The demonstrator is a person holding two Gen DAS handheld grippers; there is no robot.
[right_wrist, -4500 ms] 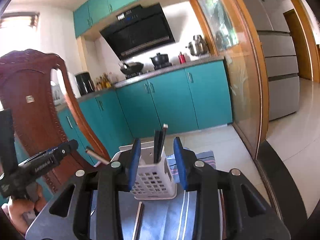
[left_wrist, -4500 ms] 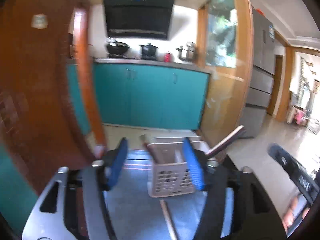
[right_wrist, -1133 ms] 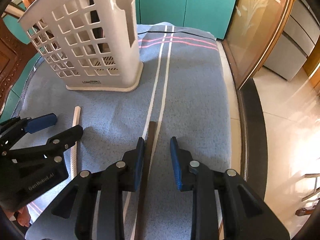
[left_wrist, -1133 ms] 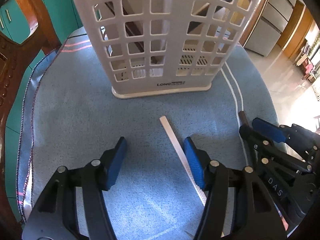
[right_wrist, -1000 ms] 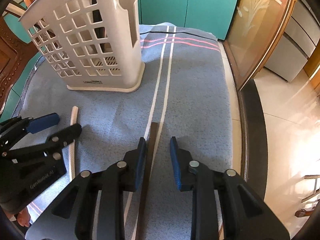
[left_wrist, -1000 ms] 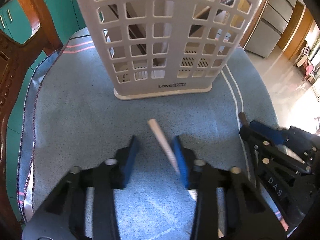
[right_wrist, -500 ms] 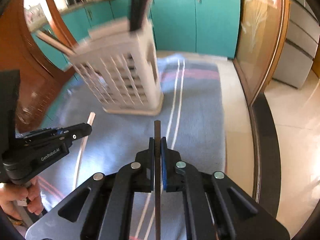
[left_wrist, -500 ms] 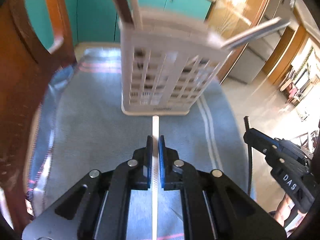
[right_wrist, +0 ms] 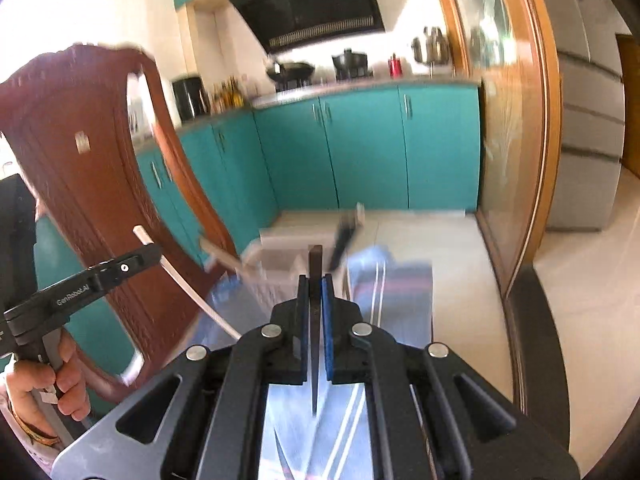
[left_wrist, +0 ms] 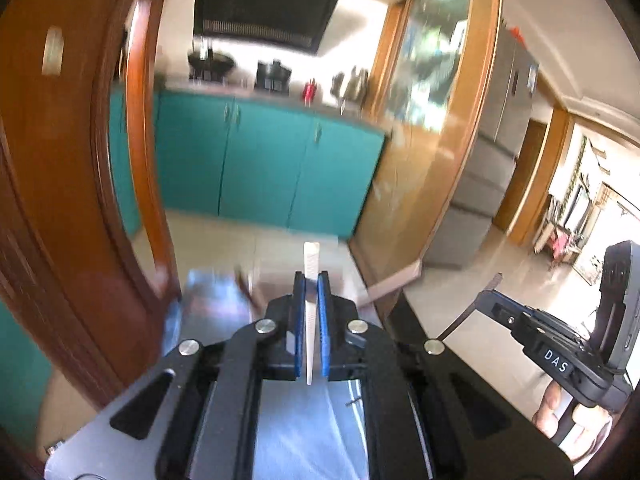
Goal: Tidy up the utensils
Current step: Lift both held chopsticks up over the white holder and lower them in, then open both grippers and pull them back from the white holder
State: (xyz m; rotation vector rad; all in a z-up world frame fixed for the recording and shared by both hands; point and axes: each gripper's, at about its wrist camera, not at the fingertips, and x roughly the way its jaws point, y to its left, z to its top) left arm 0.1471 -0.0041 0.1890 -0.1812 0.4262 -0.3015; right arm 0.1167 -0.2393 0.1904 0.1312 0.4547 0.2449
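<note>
Both pickups look done; the drops are still to come. Your left gripper [left_wrist: 311,304] pinches a white chopstick [left_wrist: 310,264], tip jutting past the pads. Your right gripper [right_wrist: 315,300] pinches a dark chopstick [right_wrist: 315,264] the same way. The white utensil basket [right_wrist: 280,258], blurred, sits on the blue striped cloth [right_wrist: 400,292] toward the table's far edge, ahead of both and below. Several sticks already stand in it.

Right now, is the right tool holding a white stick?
No, the right tool is shut on a dark chopstick.
</note>
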